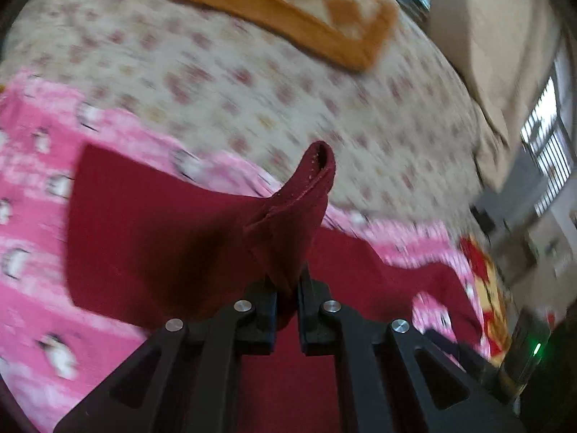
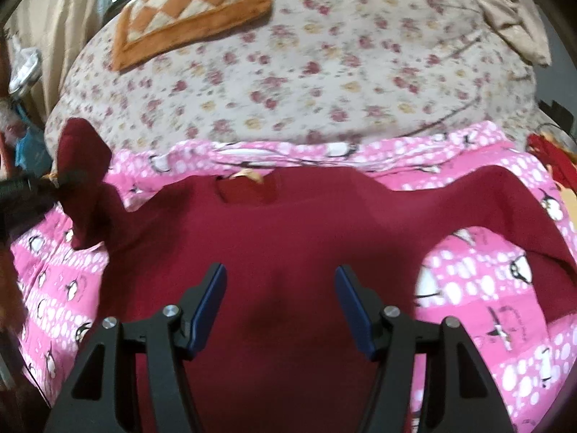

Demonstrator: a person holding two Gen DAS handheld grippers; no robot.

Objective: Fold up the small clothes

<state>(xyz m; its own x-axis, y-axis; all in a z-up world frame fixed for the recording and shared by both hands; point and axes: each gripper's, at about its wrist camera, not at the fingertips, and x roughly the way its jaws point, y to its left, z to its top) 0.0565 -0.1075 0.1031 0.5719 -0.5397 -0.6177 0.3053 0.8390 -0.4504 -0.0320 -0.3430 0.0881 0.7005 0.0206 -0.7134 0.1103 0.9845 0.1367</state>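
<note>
A dark red long-sleeved top [image 2: 288,238] lies spread on a pink penguin-print blanket [image 2: 497,288], neck away from me. My left gripper [image 1: 287,288] is shut on the end of the top's sleeve [image 1: 288,216] and holds it lifted off the blanket; the cuff sticks up past the fingers. In the right wrist view that lifted sleeve [image 2: 84,180] and the left gripper [image 2: 54,182] show at the far left. My right gripper [image 2: 280,303] is open and empty, hovering above the middle of the top's body. The other sleeve [image 2: 505,202] lies flat to the right.
The blanket lies on a bed with a floral sheet [image 2: 324,72]. An orange and cream checked cushion [image 2: 191,11] sits at the far side. A red and yellow cloth [image 1: 487,288] lies at the blanket's right edge. Beige curtains [image 1: 505,36] and a window are beyond the bed.
</note>
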